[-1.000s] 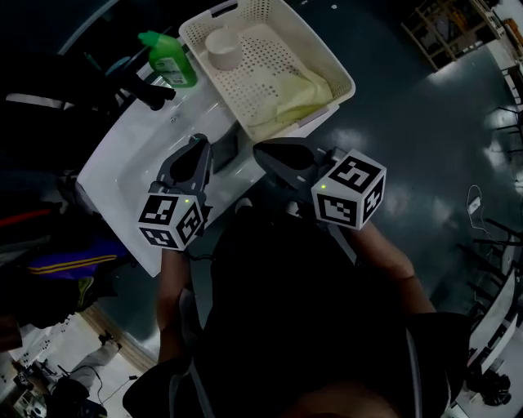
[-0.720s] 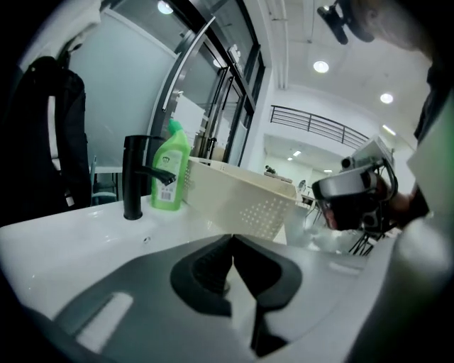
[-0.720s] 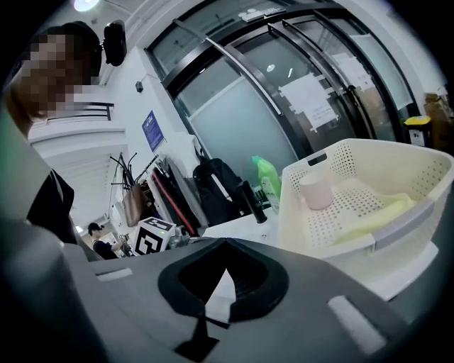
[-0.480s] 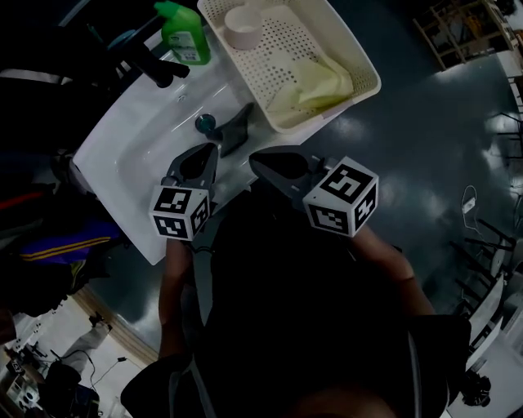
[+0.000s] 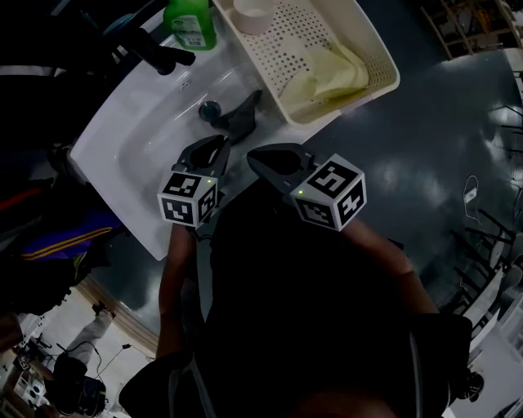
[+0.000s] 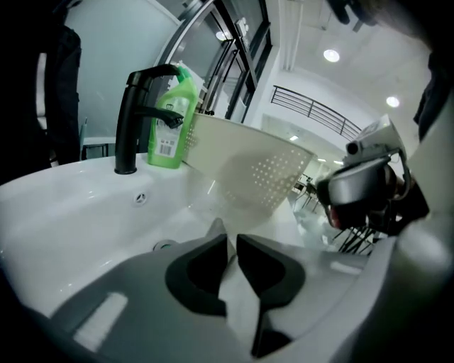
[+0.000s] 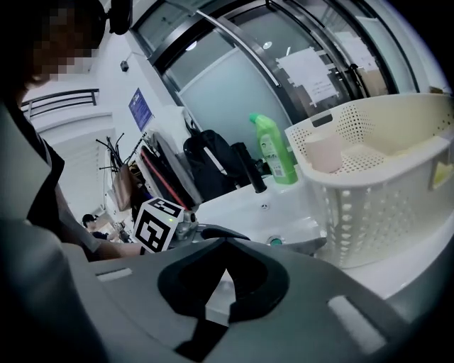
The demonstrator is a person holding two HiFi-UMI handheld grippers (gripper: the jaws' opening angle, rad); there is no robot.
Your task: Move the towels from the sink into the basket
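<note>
Left tongs (image 6: 233,241): released, a narrow gap is seen between the jaws, which have just been opening; nothing is held, and they are aimed down over the sink (image 5: 135,151).
Right tongs (image 7: 225,244): clenched on nothing, held just beside the left tongs at the sink's near edge.
Grey towel (image 5: 239,116): crumpled in the sink, beside the drain (image 5: 210,108), just beyond the left tongs.
Yellow towel (image 5: 331,73): laid inside the basket (image 5: 395,79), near a cup (image 5: 252,12).
Basket: set against the sink's right side.
Tap (image 6: 131,113): black, flanked by a green bottle (image 6: 172,117).
</note>
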